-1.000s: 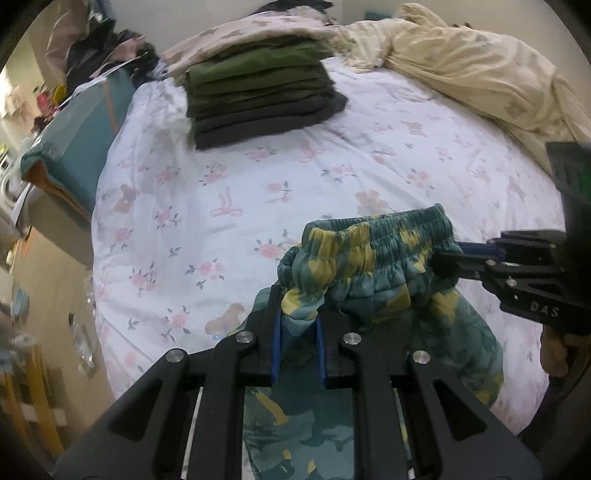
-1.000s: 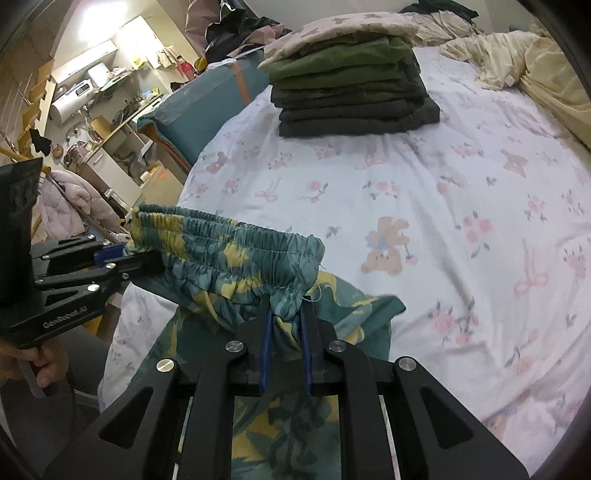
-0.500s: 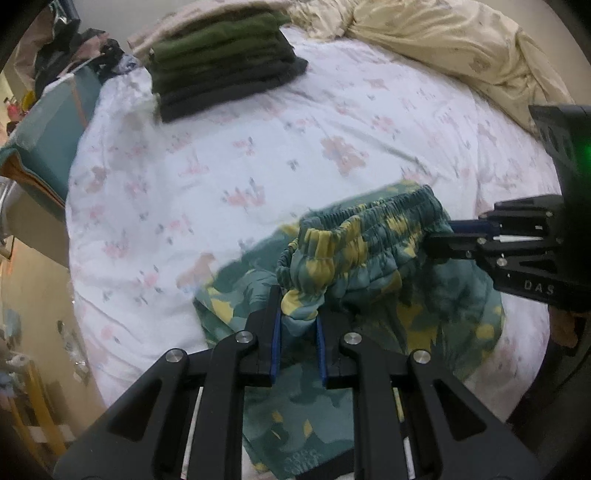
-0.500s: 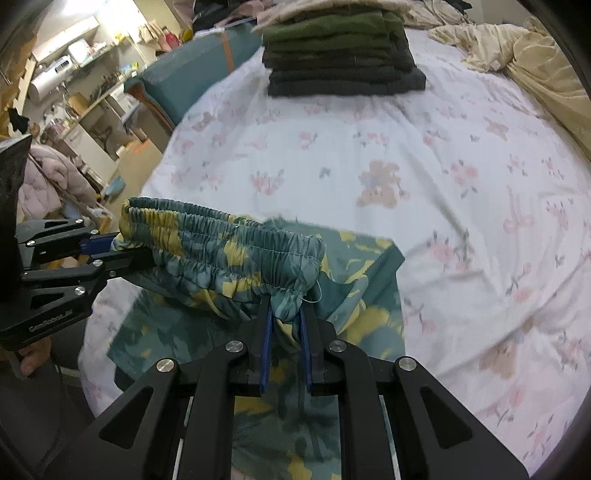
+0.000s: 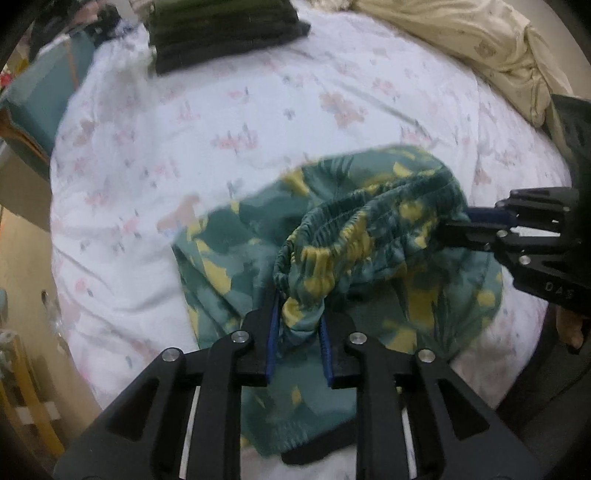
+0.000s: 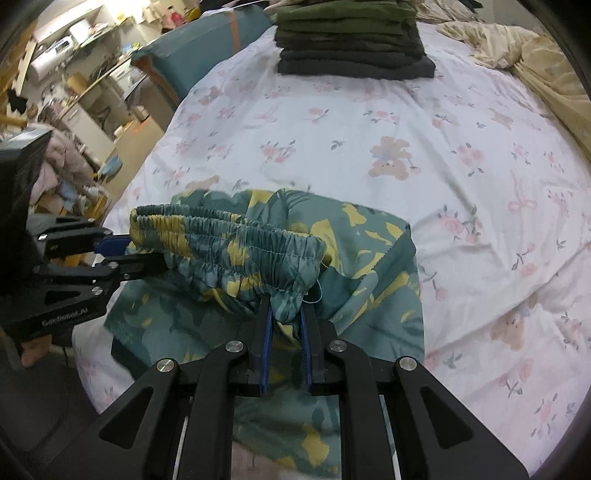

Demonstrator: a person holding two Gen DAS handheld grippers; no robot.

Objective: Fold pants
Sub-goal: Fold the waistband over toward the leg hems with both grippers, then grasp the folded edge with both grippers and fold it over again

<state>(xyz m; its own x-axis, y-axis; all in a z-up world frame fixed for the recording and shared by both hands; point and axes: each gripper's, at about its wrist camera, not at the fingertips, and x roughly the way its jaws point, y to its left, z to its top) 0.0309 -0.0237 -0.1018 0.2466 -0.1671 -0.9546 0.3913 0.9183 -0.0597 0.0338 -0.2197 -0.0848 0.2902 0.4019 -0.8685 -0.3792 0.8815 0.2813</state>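
Teal pants with yellow leaf print [image 5: 229,236] [image 6: 373,254] lie partly spread on the floral bed sheet [image 5: 207,122] [image 6: 461,155]. My left gripper [image 5: 298,317] is shut on one end of the gathered elastic waistband [image 5: 354,236]. My right gripper [image 6: 285,314] is shut on the other end of the waistband [image 6: 221,240]. The waistband hangs stretched between the two grippers, just above the pant legs. Each gripper also shows in the other's view, the right one [image 5: 476,221] and the left one [image 6: 122,254].
A stack of folded dark green and grey clothes [image 6: 351,40] [image 5: 225,29] sits at the far side of the bed. A crumpled cream blanket [image 5: 472,48] [image 6: 532,55] lies at the far right. A teal cushion [image 6: 207,44] and cluttered shelves [image 6: 74,74] are off the bed's left edge.
Both grippers have carried the waistband forward and down toward the bed. More of the pant legs now lies spread on the sheet. The grip is unchanged.
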